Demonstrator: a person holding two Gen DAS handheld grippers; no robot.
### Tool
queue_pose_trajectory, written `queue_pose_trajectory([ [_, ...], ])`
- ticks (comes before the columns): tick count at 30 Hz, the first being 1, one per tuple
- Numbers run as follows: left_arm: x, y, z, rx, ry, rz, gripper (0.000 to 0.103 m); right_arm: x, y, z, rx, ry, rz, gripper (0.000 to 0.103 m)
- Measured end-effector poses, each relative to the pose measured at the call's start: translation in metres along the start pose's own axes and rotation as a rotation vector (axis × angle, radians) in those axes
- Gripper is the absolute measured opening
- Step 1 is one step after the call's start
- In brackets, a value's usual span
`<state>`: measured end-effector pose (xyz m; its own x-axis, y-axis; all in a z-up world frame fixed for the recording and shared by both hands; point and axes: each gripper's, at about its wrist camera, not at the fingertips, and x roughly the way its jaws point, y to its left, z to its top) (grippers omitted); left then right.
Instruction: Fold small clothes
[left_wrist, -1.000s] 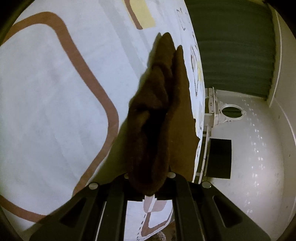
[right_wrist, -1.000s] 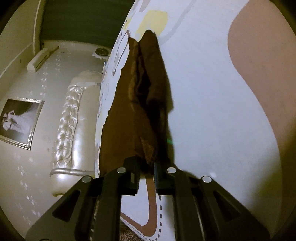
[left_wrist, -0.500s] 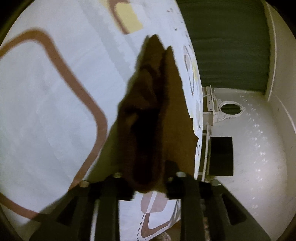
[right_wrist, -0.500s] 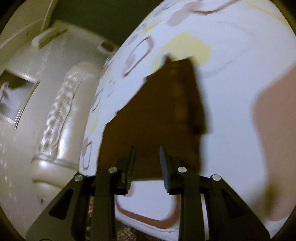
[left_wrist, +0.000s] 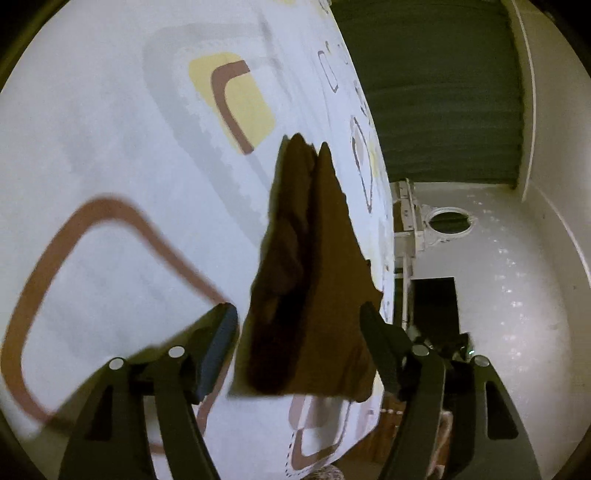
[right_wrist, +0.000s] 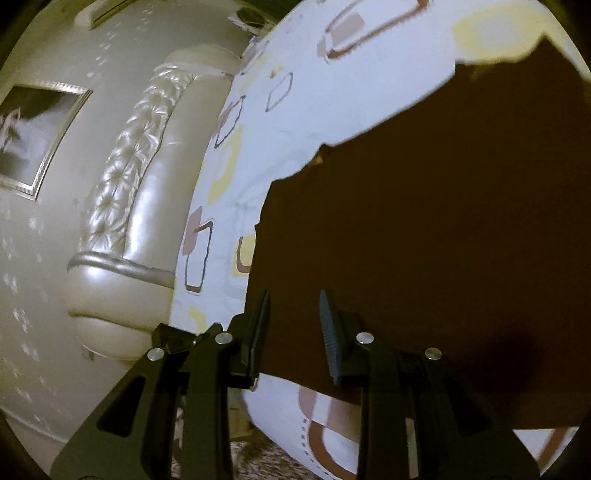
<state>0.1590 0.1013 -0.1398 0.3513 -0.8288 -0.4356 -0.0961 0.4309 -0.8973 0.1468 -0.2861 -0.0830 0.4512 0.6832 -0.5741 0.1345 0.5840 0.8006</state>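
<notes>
A small dark brown garment (left_wrist: 314, 273) lies folded on the patterned white bed sheet (left_wrist: 110, 155), with a raised ridge of cloth along its middle. My left gripper (left_wrist: 297, 325) is just behind its near edge, jaws opening wide; the cloth lies between the fingers but neither pad presses it. In the right wrist view the same brown garment (right_wrist: 424, 229) spreads flat across the sheet (right_wrist: 351, 103). My right gripper (right_wrist: 293, 317) hovers over its left near corner, jaws parted with nothing pinched between them.
A padded cream headboard (right_wrist: 147, 184) runs along the bed's left side in the right wrist view, with a framed picture (right_wrist: 33, 129) on the wall. Beyond the bed's edge stand a white cabinet (left_wrist: 424, 229), a green curtain (left_wrist: 436, 92) and a wall.
Both grippers have let go of the brown garment and drawn back. The left jaws went from shut to wide apart. The right gripper swung left and the cloth now lies flat.
</notes>
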Motion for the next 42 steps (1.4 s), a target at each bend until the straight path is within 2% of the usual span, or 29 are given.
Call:
queue_pose_trajectory([
  [3,0.011,-0.004,0.019,0.025,0.014,0.003,0.068,0.007,-0.012,-0.013,0.042,0.009,0.028,0.028],
  [8,0.039,-0.018,0.05,0.066,0.034,0.064,0.068,0.021,-0.047,-0.037,0.123,0.03,0.004,0.029],
  [10,0.047,-0.023,0.058,0.083,0.035,0.085,0.072,0.017,-0.055,-0.048,0.14,0.012,0.046,0.029],
  [15,0.066,-0.037,0.062,0.15,0.047,0.139,0.079,0.003,-0.058,-0.062,0.114,-0.03,0.042,0.029],
  [18,0.073,-0.044,0.058,0.188,0.052,0.173,0.079,-0.006,-0.058,-0.061,0.11,-0.065,0.05,0.029],
  [21,0.078,-0.048,0.057,0.222,0.068,0.19,0.079,-0.017,-0.055,-0.051,0.089,-0.118,0.046,0.035],
  [25,0.083,-0.049,0.06,0.199,0.095,0.181,0.071,-0.015,-0.055,-0.038,0.089,-0.122,0.032,0.037],
  [28,0.086,-0.047,0.063,0.173,0.096,0.178,0.07,0.0,-0.061,-0.04,0.097,-0.085,0.001,0.037],
  [37,0.091,-0.046,0.071,0.122,0.095,0.171,0.07,0.008,-0.075,-0.046,0.093,-0.071,0.027,0.035],
  [38,0.091,-0.047,0.072,0.129,0.096,0.175,0.067,0.009,-0.077,-0.047,0.095,-0.076,0.031,0.035],
  [39,0.091,-0.046,0.073,0.142,0.1,0.191,0.049,0.008,-0.077,-0.048,0.096,-0.08,0.034,0.035],
  [40,0.095,-0.045,0.073,0.154,0.12,0.221,0.022,0.008,-0.077,-0.048,0.098,-0.083,0.038,0.035],
  [41,0.099,-0.04,0.073,0.14,0.143,0.225,0.016,0.007,-0.078,-0.049,0.098,-0.086,0.042,0.035],
  [42,0.099,-0.036,0.074,0.117,0.142,0.204,0.016,0.007,-0.079,-0.05,0.095,-0.089,0.045,0.035],
])
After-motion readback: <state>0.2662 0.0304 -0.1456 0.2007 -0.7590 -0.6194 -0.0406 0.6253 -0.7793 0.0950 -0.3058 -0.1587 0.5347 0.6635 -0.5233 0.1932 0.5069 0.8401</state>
